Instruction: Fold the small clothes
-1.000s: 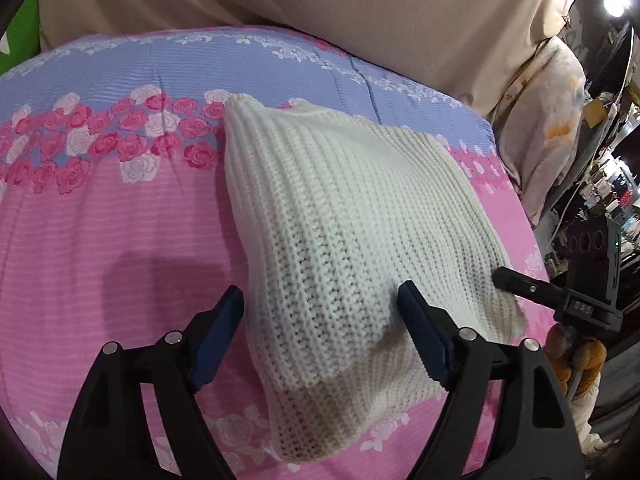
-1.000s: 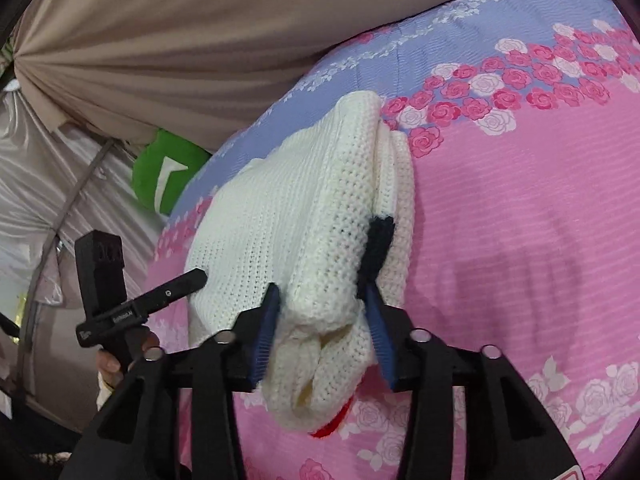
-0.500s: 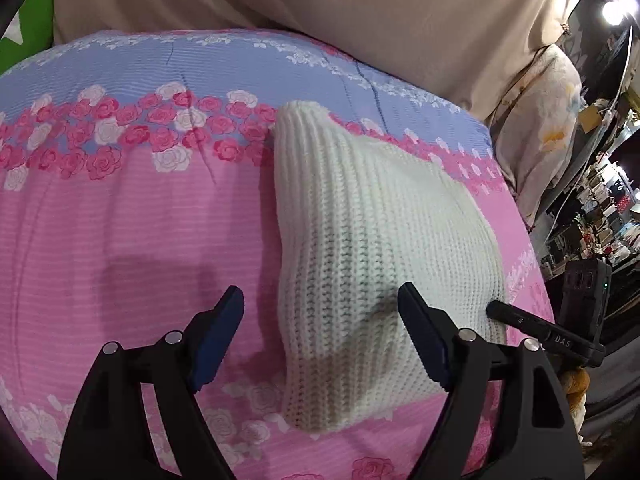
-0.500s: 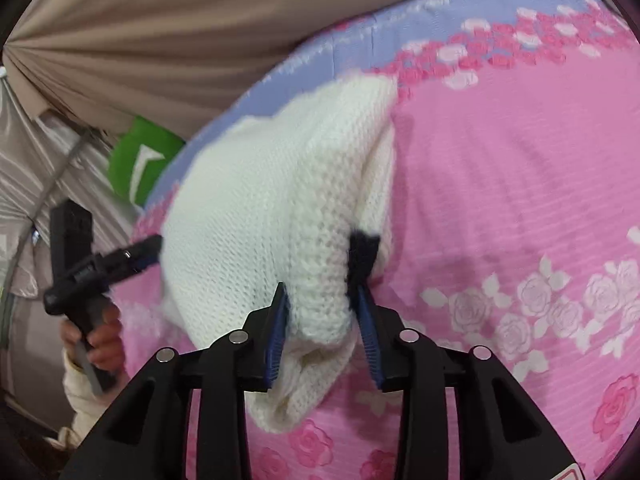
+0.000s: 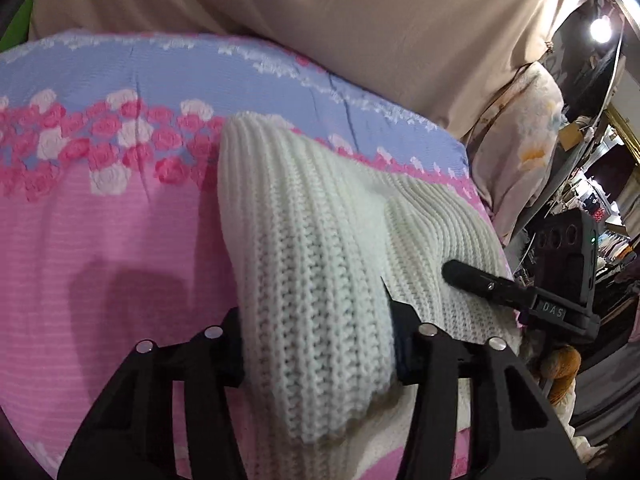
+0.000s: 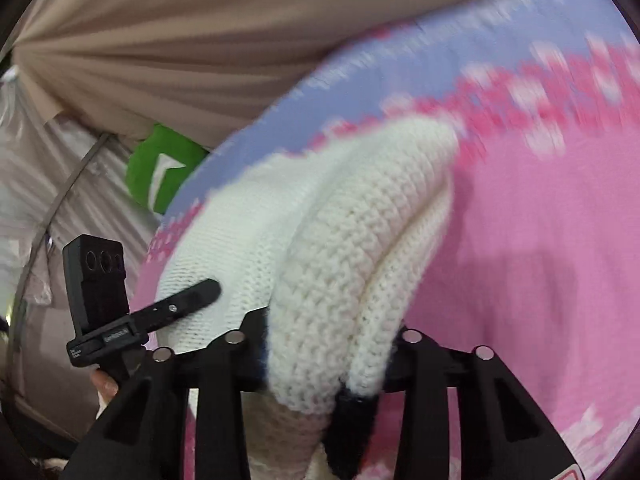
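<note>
Since the earlier frames, both grippers have just been closing, each with the white knitted garment between its jaws, and the near edge of the garment is now bunched and raised where a second ago it lay flatter on the bed.

Garment: a small white knitted sweater, chunky ribbed yarn, soft and thick. It lies on the bed, its far corner reaching the band of roses; the near portion is gathered into a rounded hump.

Left gripper: black plastic frame with blue-faced pads. Its fingers pinch a thick fold of the sweater's near edge; the knit bulges out between and below them.

Right gripper: same construction. Its fingers pinch a rolled, doubled fold of the sweater, a coarse outer layer over a thinner one. This view is blurred at the far side.

Bedcover: smooth printed cloth, pink with fine stripes, a band of pink and white roses, then a blue strip toward the far edge.

Beyond the bed: a beige curtain, draped in folds. A green cushion sits at the bed's far corner in the right wrist view. A floral pillow stands at the side.
</note>
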